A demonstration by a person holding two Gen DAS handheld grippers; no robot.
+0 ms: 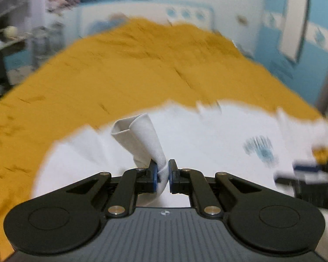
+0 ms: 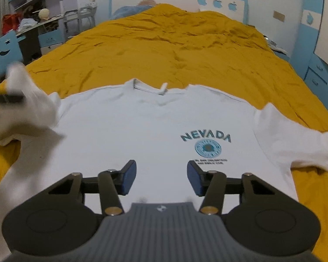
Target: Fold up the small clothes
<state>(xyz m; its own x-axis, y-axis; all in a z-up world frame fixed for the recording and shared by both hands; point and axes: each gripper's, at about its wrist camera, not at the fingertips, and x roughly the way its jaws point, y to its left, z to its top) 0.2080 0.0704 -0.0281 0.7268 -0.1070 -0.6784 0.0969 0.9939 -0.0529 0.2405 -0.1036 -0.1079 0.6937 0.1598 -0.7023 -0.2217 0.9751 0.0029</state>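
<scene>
A white T-shirt (image 2: pixel 142 131) with a teal "NEVADA" print (image 2: pixel 206 137) lies face up on the mustard bedspread (image 2: pixel 164 50), collar at the far side. My left gripper (image 1: pixel 163 175) is shut on the shirt's left sleeve (image 1: pixel 142 139) and holds it lifted off the bed; that view is blurred. In the right wrist view the lifted sleeve (image 2: pixel 30 100) and the left gripper (image 2: pixel 4 98) show at the far left. My right gripper (image 2: pixel 161 179) is open and empty above the shirt's lower front. It shows blurred at the right edge of the left wrist view (image 1: pixel 304 174).
The bed fills most of both views. A blue and white headboard (image 2: pixel 177 2) stands at the far end. A desk with clutter (image 2: pixel 28 28) and a blue chair (image 2: pixel 4 52) stand to the left. Blue drawers (image 2: pixel 317 74) stand to the right.
</scene>
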